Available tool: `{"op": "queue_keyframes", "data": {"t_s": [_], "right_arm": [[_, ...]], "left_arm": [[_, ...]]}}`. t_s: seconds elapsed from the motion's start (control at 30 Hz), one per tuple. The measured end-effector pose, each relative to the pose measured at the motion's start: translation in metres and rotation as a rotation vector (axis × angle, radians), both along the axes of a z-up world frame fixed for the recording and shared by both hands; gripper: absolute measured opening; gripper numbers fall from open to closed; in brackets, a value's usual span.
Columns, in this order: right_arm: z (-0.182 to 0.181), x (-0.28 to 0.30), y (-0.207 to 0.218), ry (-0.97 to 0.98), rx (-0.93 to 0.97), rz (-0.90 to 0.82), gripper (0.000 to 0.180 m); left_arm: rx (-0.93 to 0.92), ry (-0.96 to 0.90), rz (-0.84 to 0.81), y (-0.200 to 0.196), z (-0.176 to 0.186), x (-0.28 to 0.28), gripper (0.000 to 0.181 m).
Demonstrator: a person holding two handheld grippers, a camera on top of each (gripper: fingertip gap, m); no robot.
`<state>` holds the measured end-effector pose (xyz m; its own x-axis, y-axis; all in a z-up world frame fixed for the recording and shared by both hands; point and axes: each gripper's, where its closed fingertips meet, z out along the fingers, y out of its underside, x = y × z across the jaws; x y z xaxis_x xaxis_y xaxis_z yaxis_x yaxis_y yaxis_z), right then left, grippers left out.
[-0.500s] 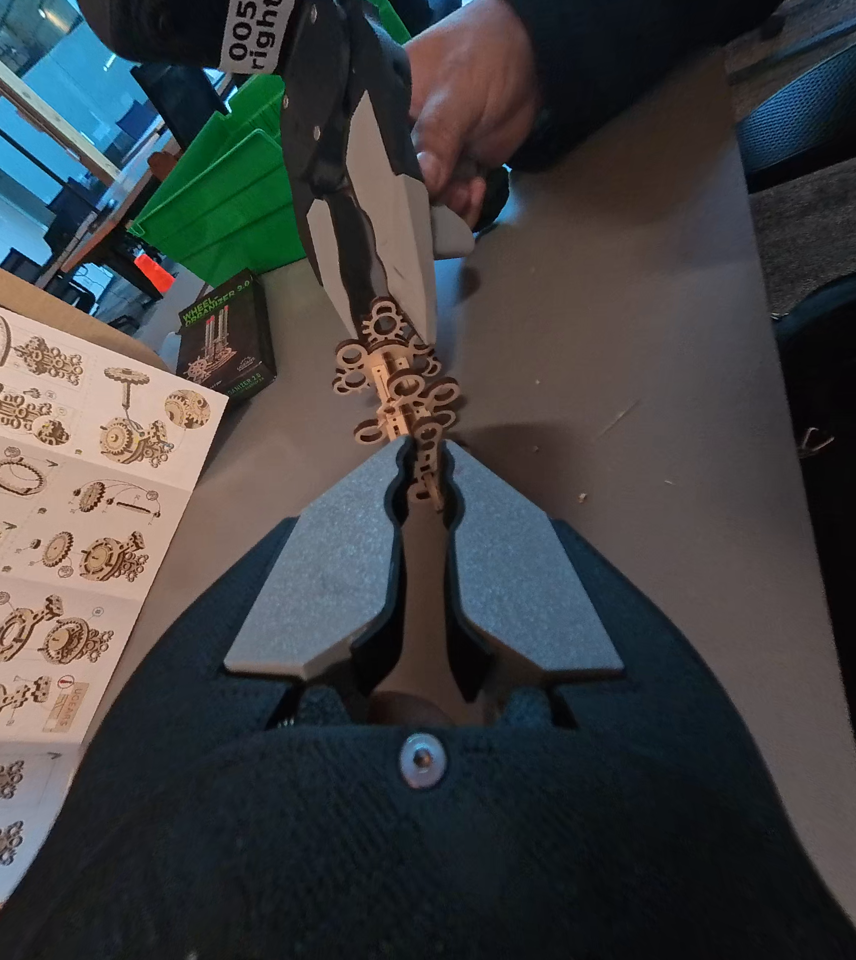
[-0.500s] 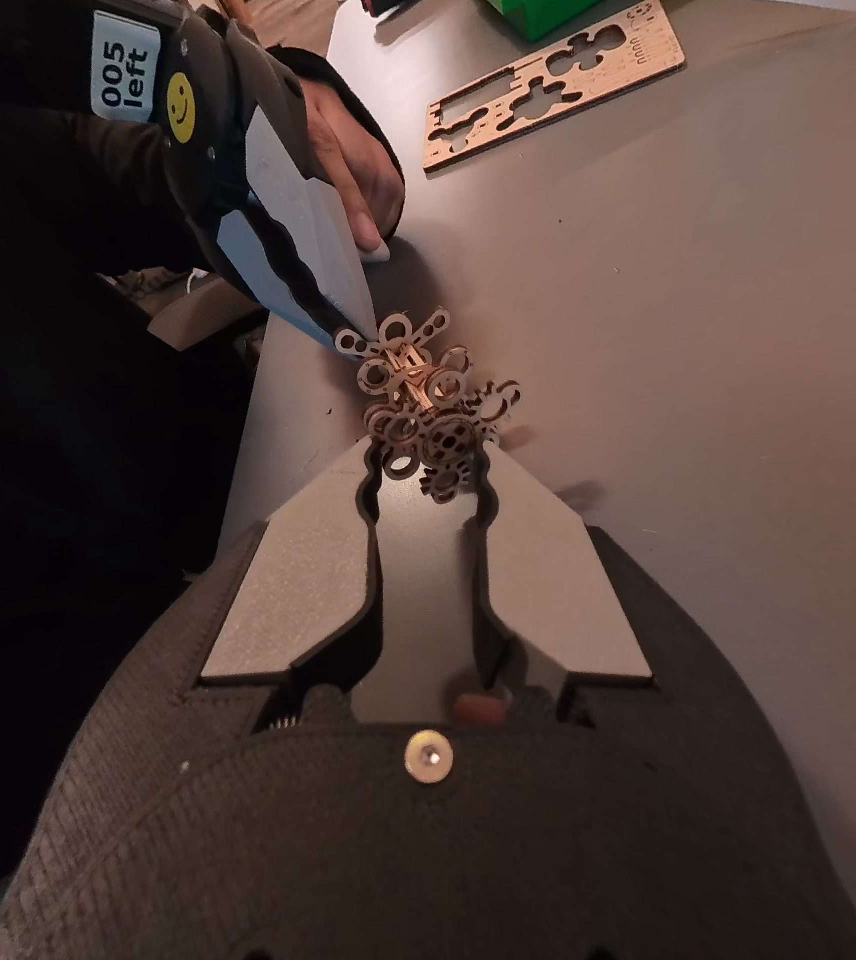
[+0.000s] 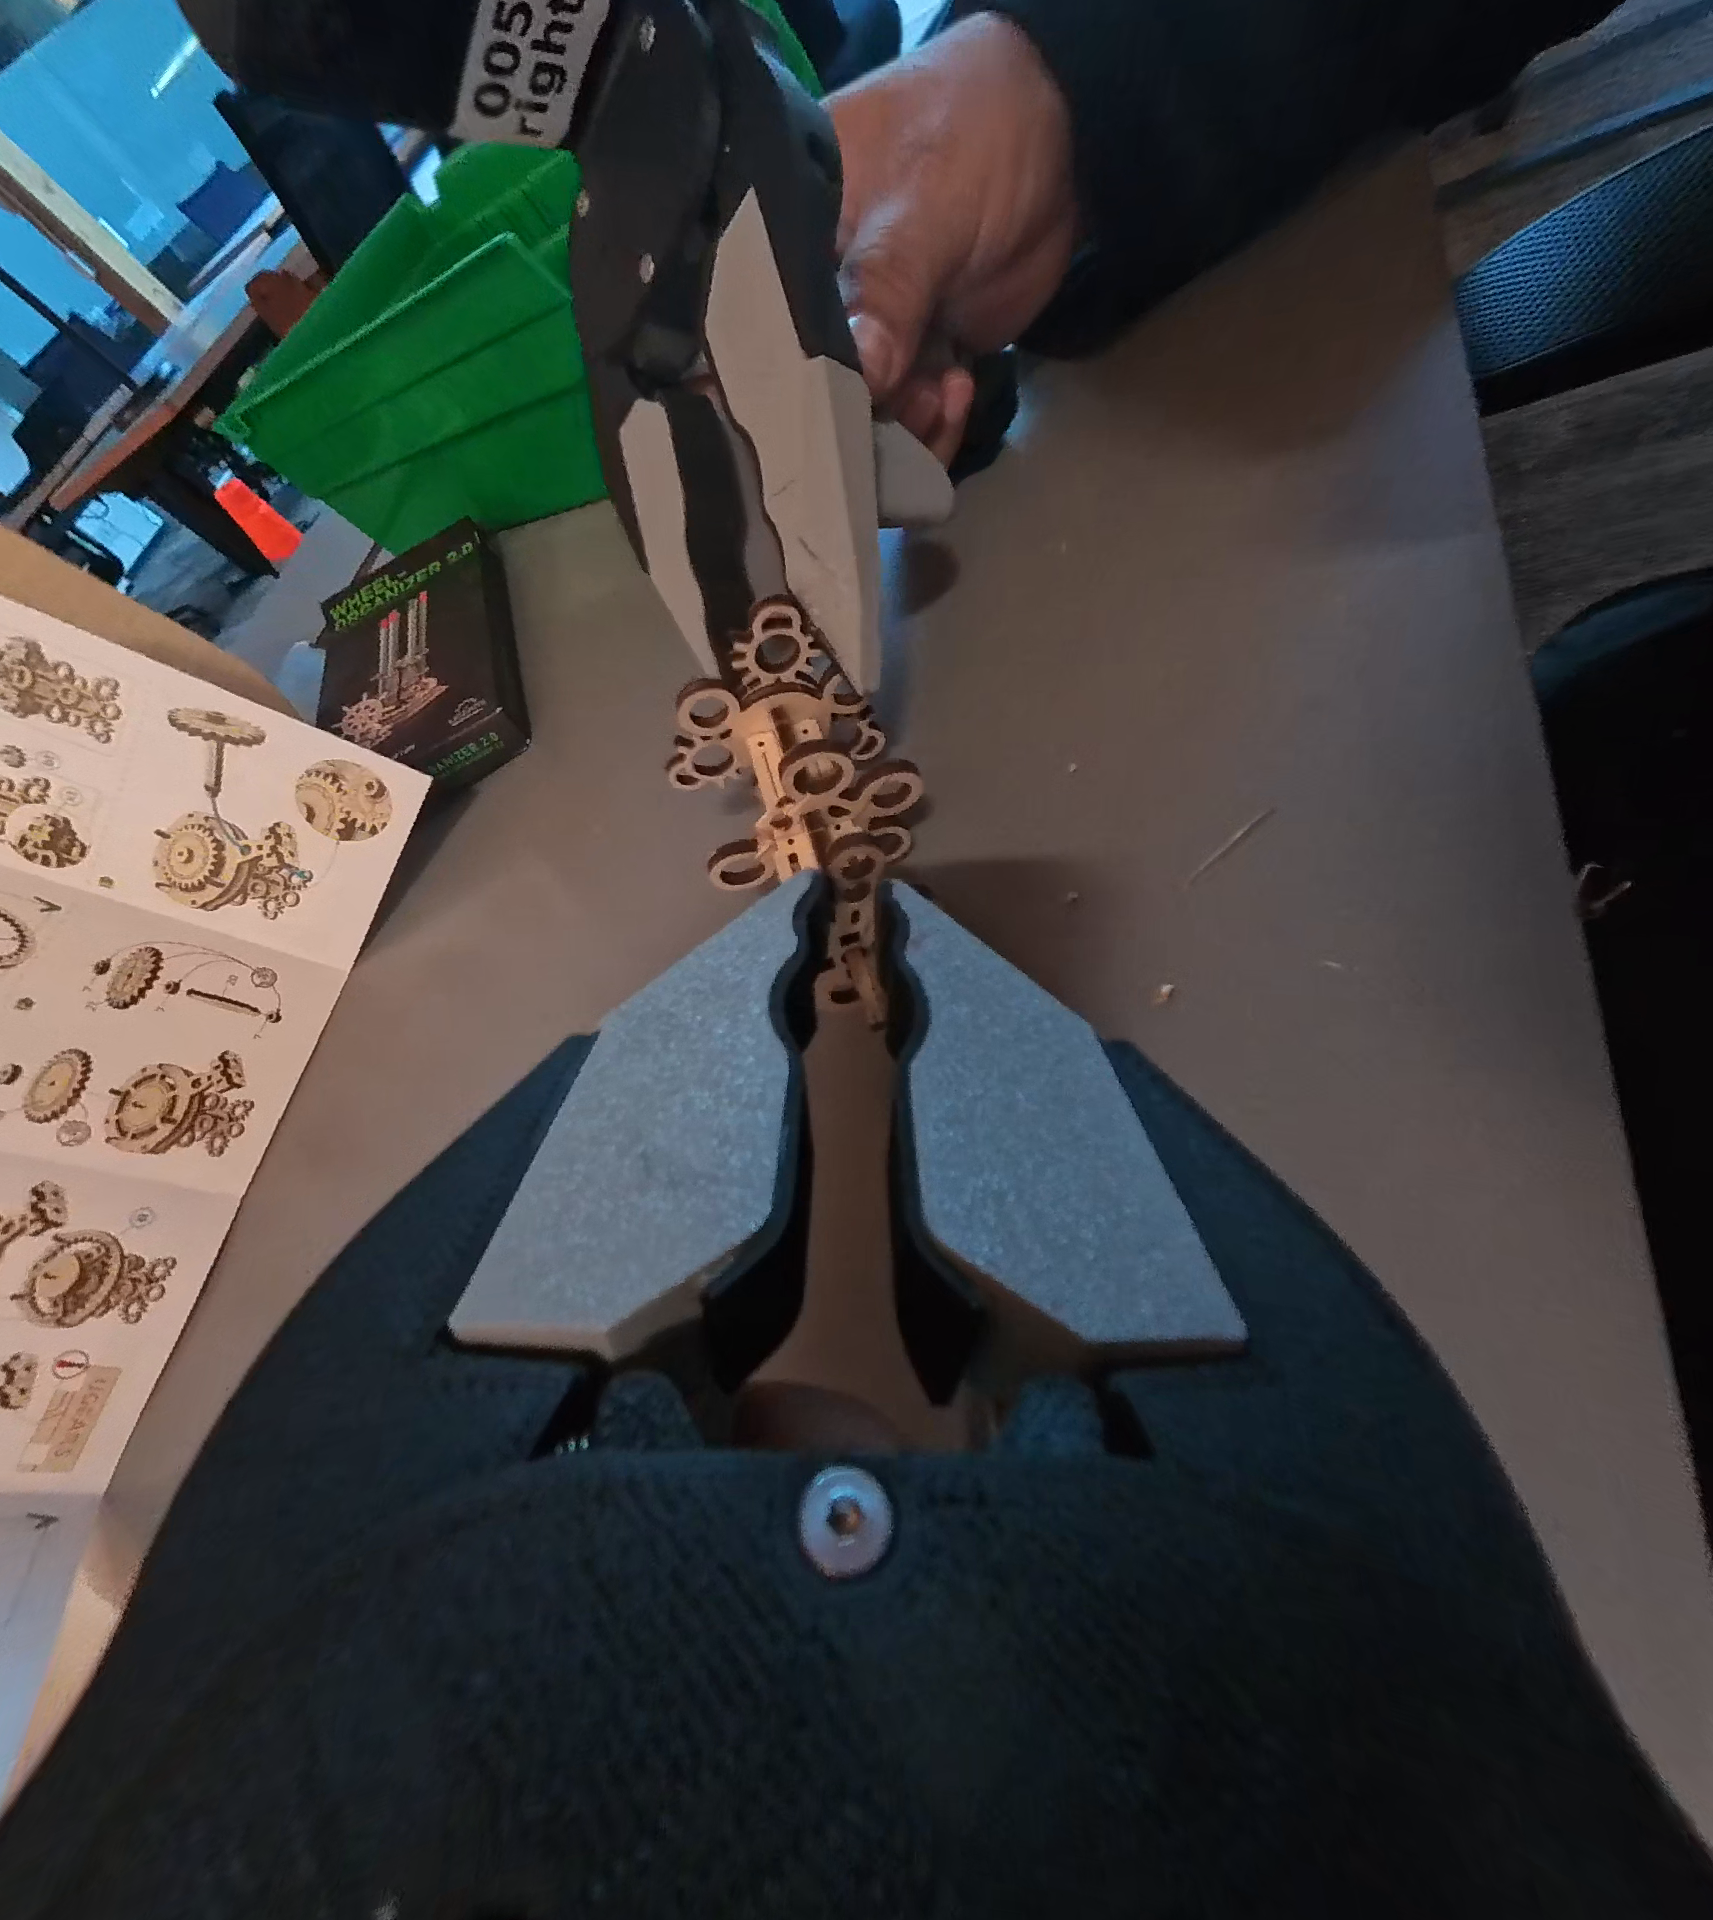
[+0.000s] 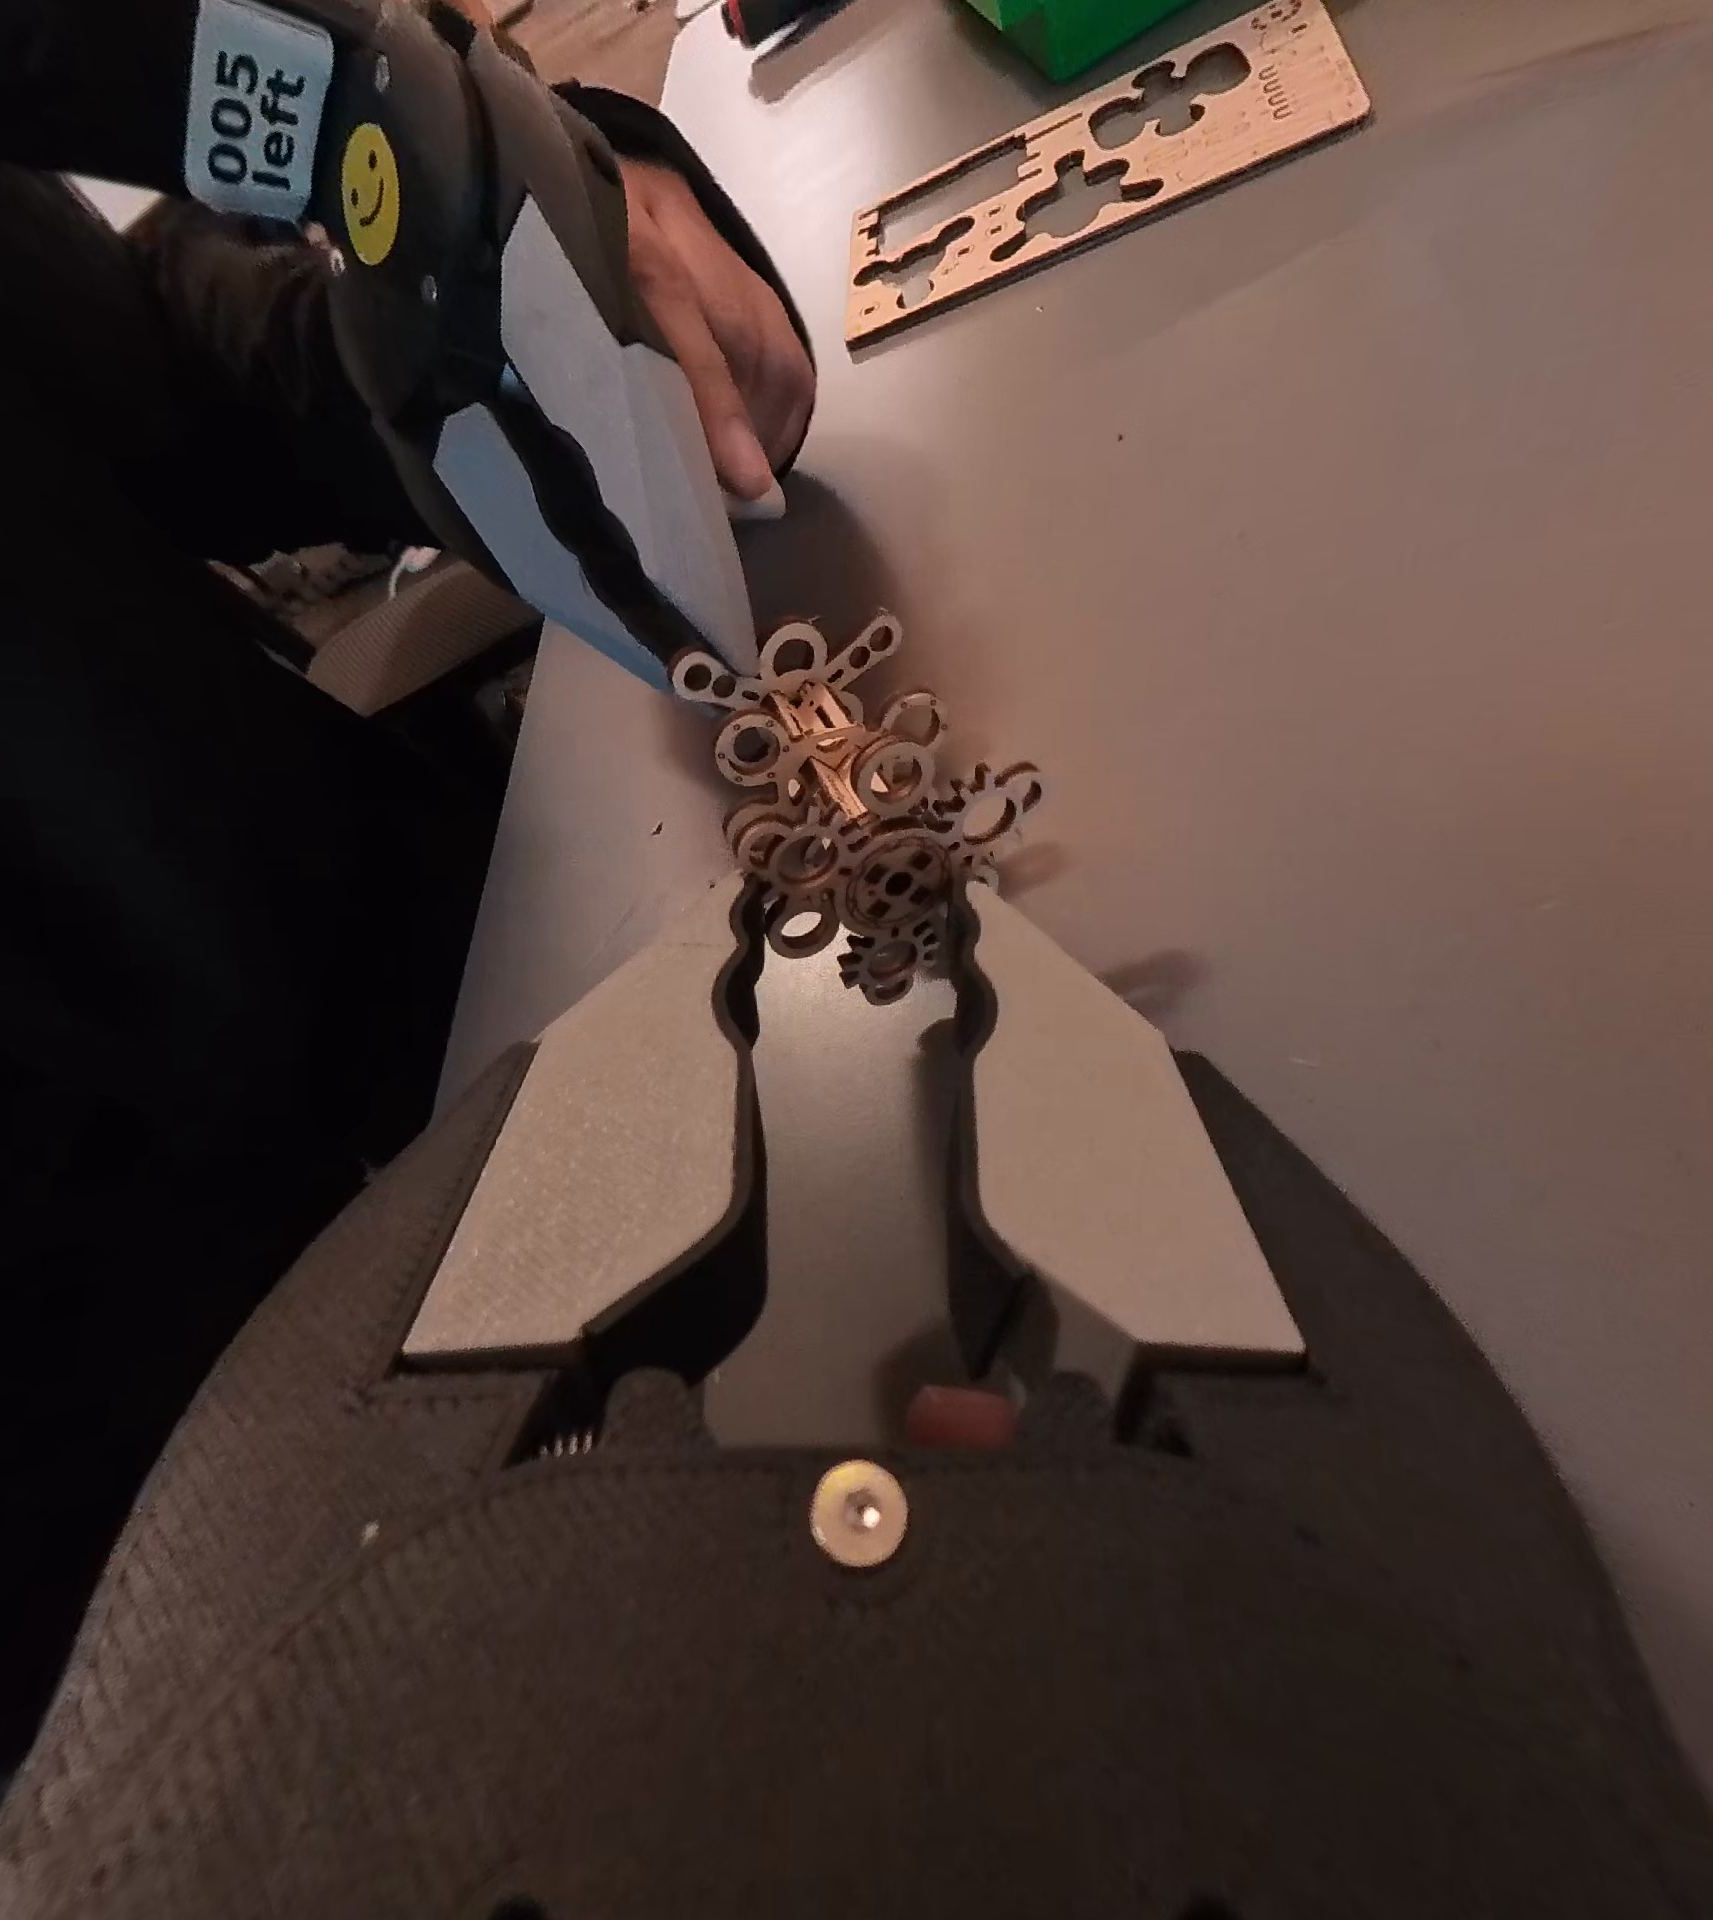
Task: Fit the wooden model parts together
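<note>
A small wooden model assembly [image 3: 798,769] of ringed, gear-like plywood pieces is held above the grey table [image 3: 1195,675] between both grippers. My left gripper [image 3: 852,906] is shut on its near end. My right gripper [image 3: 779,649] comes down from the top and grips its far end. In the right wrist view the assembly [image 4: 847,810] sits at my right gripper [image 4: 857,906], whose jaws are shut on a cluster of gears. The left gripper [image 4: 717,665] reaches in from the upper left and pinches a ringed plate. A hand holds each gripper.
An instruction sheet [image 3: 52,987] lies at the left, a black kit box [image 3: 426,665] and green bins [image 3: 416,364] behind it. A plywood sheet with cut-outs [image 4: 1112,177] lies at the far right. Wood splinters [image 3: 1226,847] dot the table. A dark chair [image 3: 1641,208] stands past the table edge. Some 5 cm of space lies between my two pairs of fingers.
</note>
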<state>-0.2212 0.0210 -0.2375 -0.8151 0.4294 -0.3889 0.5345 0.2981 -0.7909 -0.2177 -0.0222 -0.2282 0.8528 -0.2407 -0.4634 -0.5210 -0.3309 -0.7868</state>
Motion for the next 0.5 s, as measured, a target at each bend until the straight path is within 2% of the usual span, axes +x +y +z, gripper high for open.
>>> {"op": "queue_keyframes", "data": {"t_s": [0.27,0.5], "right_arm": [[-0.0038,-0.0006,-0.0011,-0.044,-0.004,-0.003,0.032],[-0.0026,-0.0023,-0.0006,-0.056,-0.021,-0.014,0.032]], "left_arm": [[0.003,0.007,0.05,-0.002,0.0003,-0.0056,0.005],[0.008,-0.034,0.074,-0.0078,0.003,-0.0087,0.015]]}}
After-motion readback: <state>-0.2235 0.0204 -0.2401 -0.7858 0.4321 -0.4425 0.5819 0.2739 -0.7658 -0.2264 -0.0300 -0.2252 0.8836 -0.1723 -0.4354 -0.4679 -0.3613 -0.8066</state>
